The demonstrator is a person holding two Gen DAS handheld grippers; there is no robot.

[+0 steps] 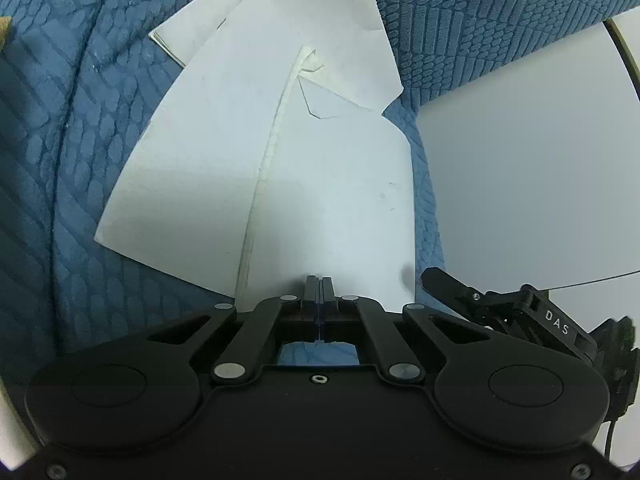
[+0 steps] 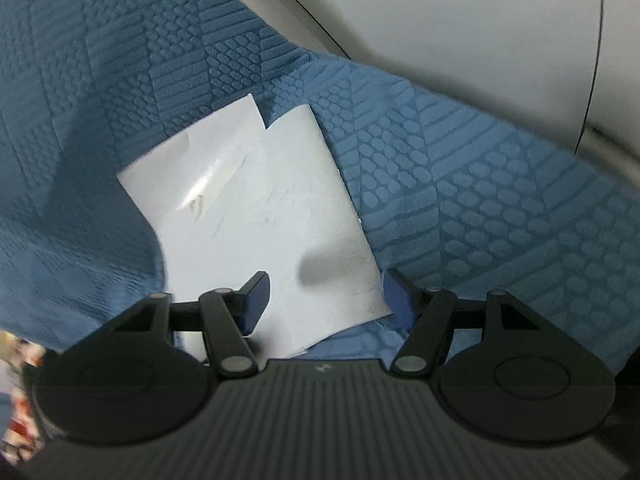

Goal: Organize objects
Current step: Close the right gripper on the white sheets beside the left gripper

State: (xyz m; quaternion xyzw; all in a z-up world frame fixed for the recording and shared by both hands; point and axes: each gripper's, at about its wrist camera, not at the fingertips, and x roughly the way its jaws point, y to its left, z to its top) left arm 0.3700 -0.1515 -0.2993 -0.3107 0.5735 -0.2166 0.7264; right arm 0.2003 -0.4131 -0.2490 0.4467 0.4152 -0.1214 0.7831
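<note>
L claw (image 1: 320, 280) is closed tight, the two black fingers (image 1: 311, 292) pressed together w/ no gap; its tips sit at the near edge of the white paper sheets (image 1: 248, 152), but whether they pinch the paper edge or just rest over it can't be told from this view. The sheets lie on a blue textured cloth (image 1: 60, 160) w/ raised geometric patterns, spread over a white bench (image 1: 540, 180) that shows bare at the right. There are several sheets, overlapped and fanned unevenly: a top one w/ a long crease running away from the claw, a small folded corner near its far end, and at least one more sheet poking out behind at upper left. At the right of the L view, the other tool (image 1: 520, 308) comes in low, black, w/ white letters on it, its tip just beside the sheets' right edge. R claw (image 2: 324, 292) stands partly open, blue-padded fingers (image 2: 254, 300) apart on either side of the near corner of the papers (image 2: 272, 220); the pads don't press on anything visible, the right one hangs over the cloth (image 2: 460, 200) just past the paper's edge. A dark soft shadow falls on the sheet between the fingers. In the R view the stack looks like two overlapped sheets, the back one curled and glossy at a fold; white bench surface (image 2: 440, 20) lies beyond the cloth w/ a thin dark cable across it. R view is a bit blurred
</note>
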